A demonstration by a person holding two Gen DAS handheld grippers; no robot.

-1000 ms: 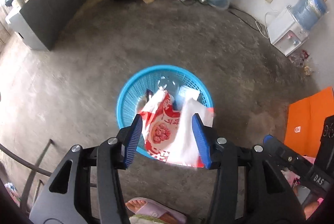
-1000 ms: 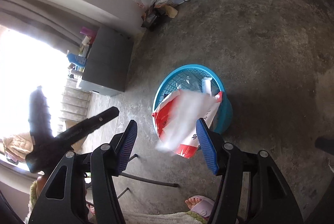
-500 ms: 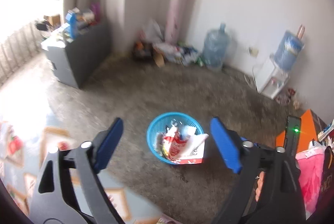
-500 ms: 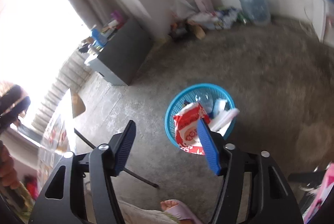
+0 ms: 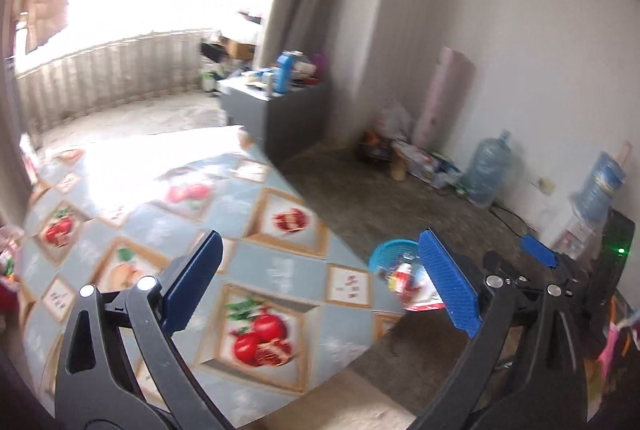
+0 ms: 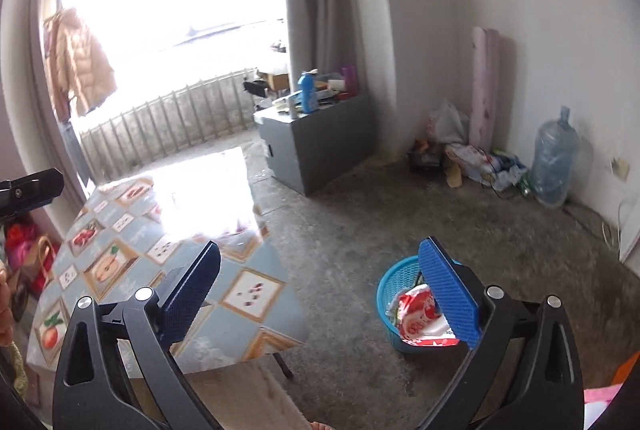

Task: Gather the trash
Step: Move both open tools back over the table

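From the left wrist, the left hand-held gripper is opening wide with nothing between its blue pads above the fruit-patterned table, while from the right wrist the right hand-held gripper likewise spreads empty, the round blue plastic basket holding the red-and-white wrapper on the concrete floor.

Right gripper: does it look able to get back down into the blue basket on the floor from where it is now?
Probably yes. The right gripper is empty, jaws opening, and the blue basket sits on bare floor beside the table, not under it. Only the red wrapper fills it.
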